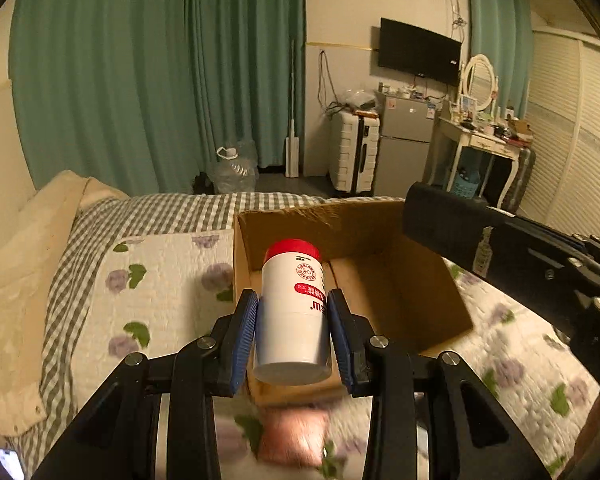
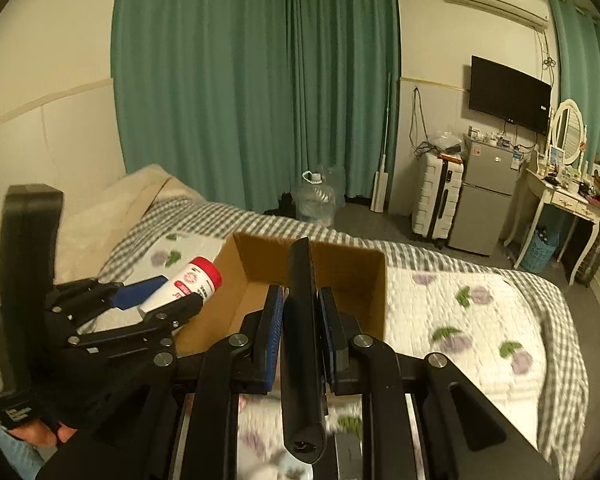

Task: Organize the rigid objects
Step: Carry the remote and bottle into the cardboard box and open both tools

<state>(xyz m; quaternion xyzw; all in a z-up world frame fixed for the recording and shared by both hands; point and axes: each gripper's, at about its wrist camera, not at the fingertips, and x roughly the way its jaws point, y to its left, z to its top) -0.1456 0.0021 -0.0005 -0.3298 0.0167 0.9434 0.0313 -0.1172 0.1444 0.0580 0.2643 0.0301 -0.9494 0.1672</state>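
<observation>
On the bed sits 1 cardboard box (image 1: pixel 384 248). There are 2 grippers — the left gripper (image 1: pixel 292 320) and the right gripper (image 2: pixel 298 320) — with 1 red-capped white bottle (image 1: pixel 292 304) and 1 black flat object (image 2: pixel 302 320). Farther back: 1 television (image 2: pixel 508 94), 1 fridge (image 2: pixel 484 208), 1 white suitcase (image 2: pixel 436 204), 1 water jug (image 2: pixel 314 200).

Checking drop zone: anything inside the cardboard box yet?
The cardboard box shows only bare floor and walls. The white bottle in the left gripper and the black object in the right gripper hide its near part.
</observation>
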